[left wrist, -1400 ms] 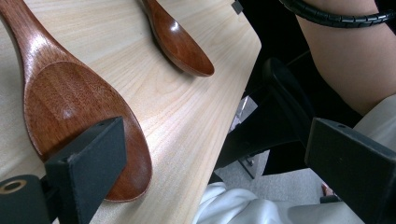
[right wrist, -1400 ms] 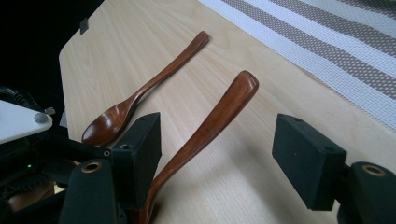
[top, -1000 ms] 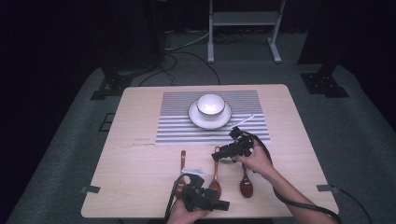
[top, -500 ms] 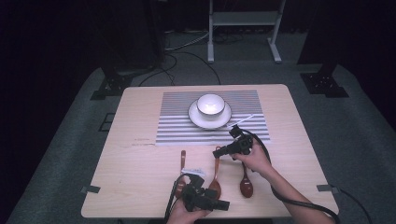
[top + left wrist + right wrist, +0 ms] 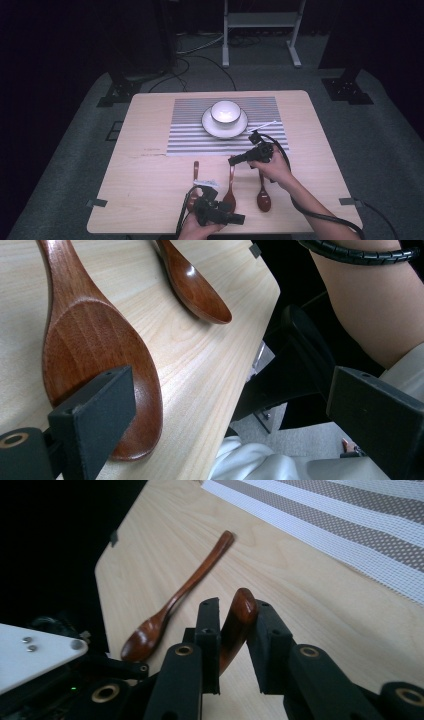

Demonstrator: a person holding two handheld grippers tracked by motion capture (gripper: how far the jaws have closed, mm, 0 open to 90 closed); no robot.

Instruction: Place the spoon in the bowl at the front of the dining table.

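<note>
Three dark wooden spoons lie near the table's front. My right gripper [image 5: 235, 161] points left over the middle spoon [image 5: 230, 192]. In the right gripper view its jaws have just been closing and now press on both sides of that spoon's handle tip [image 5: 239, 622], so my right gripper [image 5: 234, 611] is shut on it. The left spoon [image 5: 175, 600] lies beyond, untouched. My left gripper [image 5: 237, 216] rests at the front edge, pointing right with its jaws wide open [image 5: 235, 415]. The middle spoon's bowl [image 5: 95, 350] lies beside its left jaw, and the right spoon [image 5: 195, 285] sits farther off.
A white bowl on a saucer [image 5: 224, 116] stands on a striped placemat [image 5: 190, 140] at the back of the table [image 5: 150, 175]. The table's front edge runs close under my left gripper, with the person's forearm [image 5: 370, 305] beyond it.
The right gripper's jaws have narrowed onto the middle spoon's handle. Both hands have stayed almost in place.
</note>
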